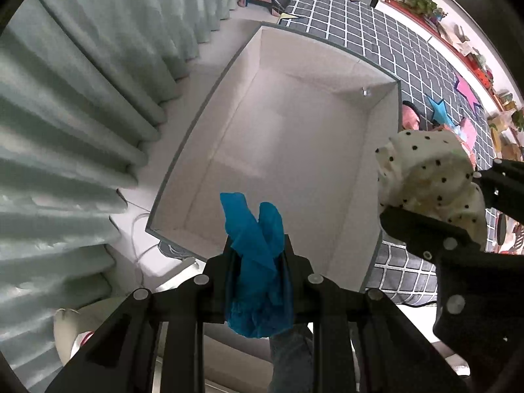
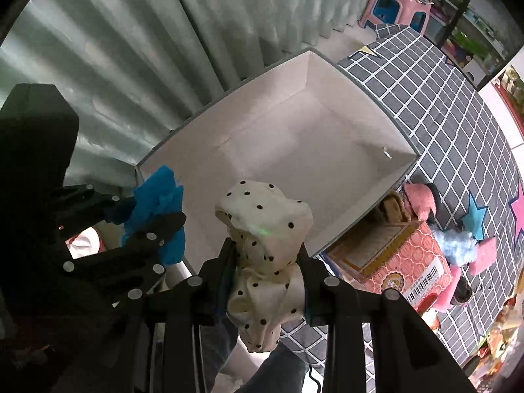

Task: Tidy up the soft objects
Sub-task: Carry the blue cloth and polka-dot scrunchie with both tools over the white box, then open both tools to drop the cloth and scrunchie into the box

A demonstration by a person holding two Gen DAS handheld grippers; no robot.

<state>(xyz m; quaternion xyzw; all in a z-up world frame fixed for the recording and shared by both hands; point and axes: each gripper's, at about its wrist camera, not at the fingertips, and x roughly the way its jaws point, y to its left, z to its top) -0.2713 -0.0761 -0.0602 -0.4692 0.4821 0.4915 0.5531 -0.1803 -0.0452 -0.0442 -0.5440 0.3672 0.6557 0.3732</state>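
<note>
We count two grippers, one blue cloth (image 1: 255, 252), one dotted cream cloth (image 2: 268, 239), one white box (image 1: 209, 124), one pink stool (image 2: 396, 6) and two star shapes.

Two wrist fisheyes, both looking steeply down into one open white box.

The left wrist view looks forward along the left tongs (image 1: 257, 245), close above the near rim of the white box (image 1: 209, 108), with the curtain (image 1: 82, 104) on its left and the checked mat (image 1: 386, 42) on its right; the right tongs (image 1: 435, 196) enter at its right edge. The right wrist view looks along the right tongs (image 2: 267, 255) from just beside, facing the same box (image 2: 360, 88), with the left tongs (image 2: 154, 209) at its left. Both share the box, curtain, mat and pink stool (image 2: 393, 9).
</note>
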